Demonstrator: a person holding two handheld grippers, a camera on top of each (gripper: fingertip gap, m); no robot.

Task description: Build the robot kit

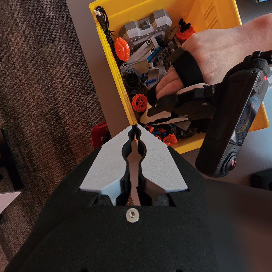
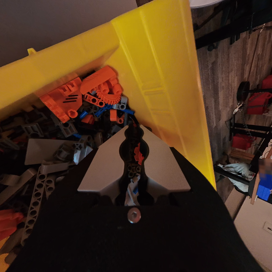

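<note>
A yellow bin [image 1: 132, 13] on a table holds a heap of plastic building pieces: an orange wheel [image 1: 122, 49], an orange gear [image 1: 139, 103] and a grey motor block [image 1: 145, 25]. My left gripper [image 1: 135, 126] is shut, its tips at the bin's near corner; contact cannot be told. My right gripper [image 1: 145, 120], strapped to a hand [image 1: 220, 48], reaches down into the heap. In the right wrist view my right gripper [image 2: 133, 125] is shut, its tips among small dark pieces beside the bin wall [image 2: 161, 73]. An orange panel [image 2: 63, 101] lies ahead. An orange toothed piece [image 2: 138, 153] shows through the jaw gap.
A black cable [image 1: 104, 23] lies along the bin's left wall. A long grey holed beam [image 2: 36, 198] lies to the left of the right gripper. A red box [image 1: 98, 134] stands on the carpet [image 1: 36, 88] below the table. Red containers [image 2: 256, 103] and a blue crate [image 2: 265, 189] stand on the floor. The gap from one gripper's tips to the other's is roughly 12 centimetres.
</note>
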